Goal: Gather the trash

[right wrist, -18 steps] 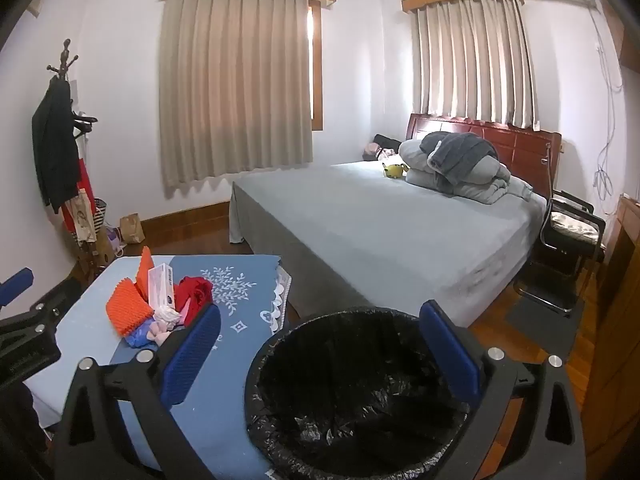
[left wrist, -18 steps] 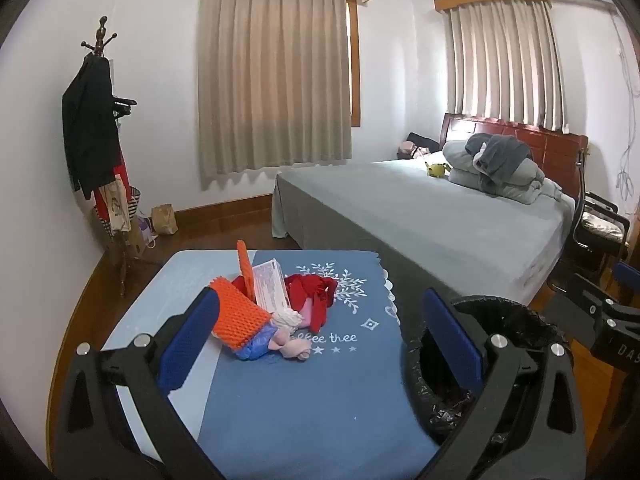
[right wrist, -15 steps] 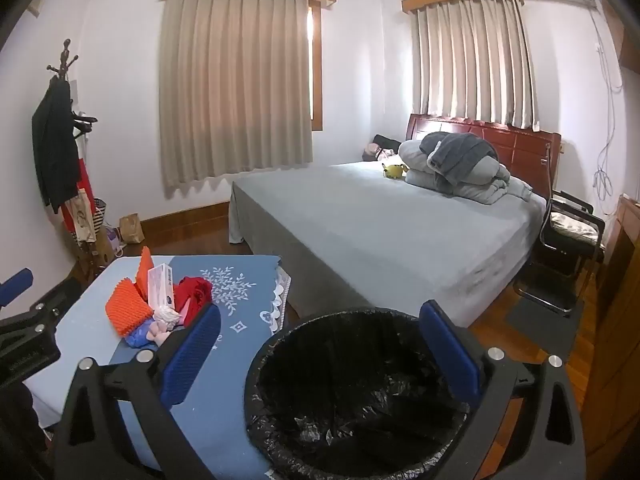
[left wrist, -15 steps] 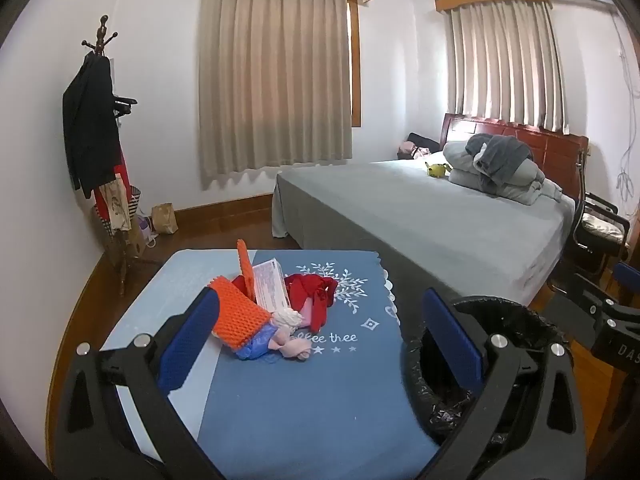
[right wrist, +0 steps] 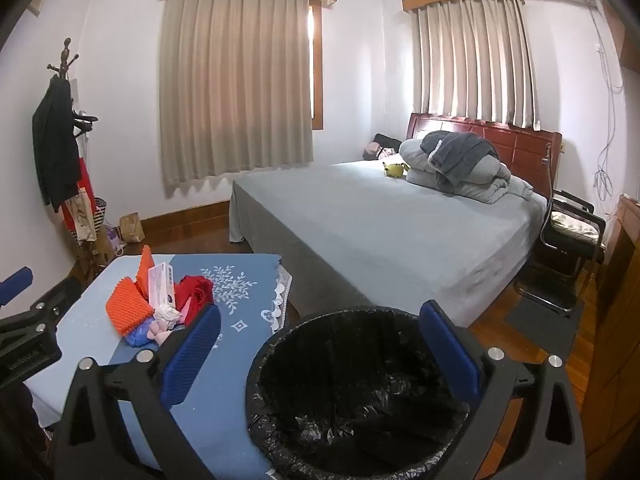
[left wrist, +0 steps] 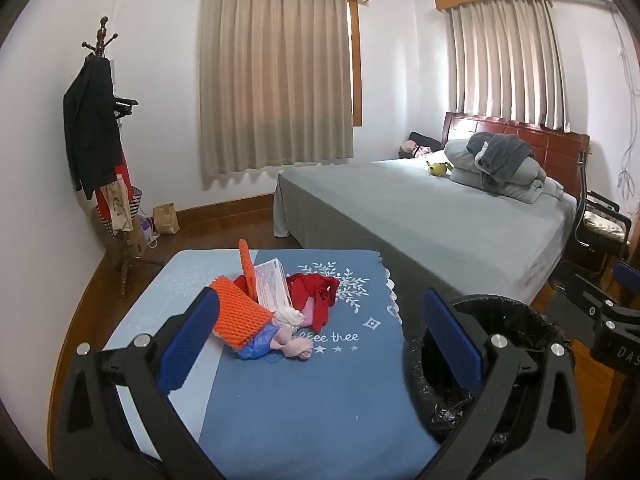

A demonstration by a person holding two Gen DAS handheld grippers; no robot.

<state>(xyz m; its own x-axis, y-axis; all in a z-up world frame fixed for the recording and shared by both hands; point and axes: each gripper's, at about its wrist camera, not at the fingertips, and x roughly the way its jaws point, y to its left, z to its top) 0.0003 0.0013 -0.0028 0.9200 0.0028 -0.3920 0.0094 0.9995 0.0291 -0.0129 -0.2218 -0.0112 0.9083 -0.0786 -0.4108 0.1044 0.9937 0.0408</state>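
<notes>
Holding both tools wide apart and empty, you have nothing gripped yet: the left tool (left wrist: pixel 320 340) hangs over the blue tabletop (left wrist: pixel 304 400), and the right tool (right wrist: pixel 320 344) hangs above the bin (right wrist: pixel 352 384) lined with a black bag.

The trash pile (left wrist: pixel 272 308) sits on the tabletop at about 11 o'clock from the middle of the left view, just ahead of the left tool's left pad. It is a loose heap: an orange foam net (left wrist: pixel 240 320) in front, a white printed box (left wrist: pixel 272 284) propped against a second orange piece, red crumpled material (left wrist: pixel 316 296) at 1 o'clock of the box, and pink and blue wrappers (left wrist: pixel 276 340) nearest you. The bin stands just off the tabletop's right edge, at 4 o'clock in the left view.

Here is where it could slip. The pieces overlap and lean on each other, so closing on one may drag or topple its neighbours; the box looks likely to fall flat if you lift the orange net away. The net and the wrappers look soft and springy, so a shallow pinch may let them slide out on the way across. If you sweep in low, a pad could catch the tablecloth and tug the whole heap. The two tools sit near each other beside the bin, so carrying across risks a knock, and a late release could drop a light piece outside the rim.
</notes>
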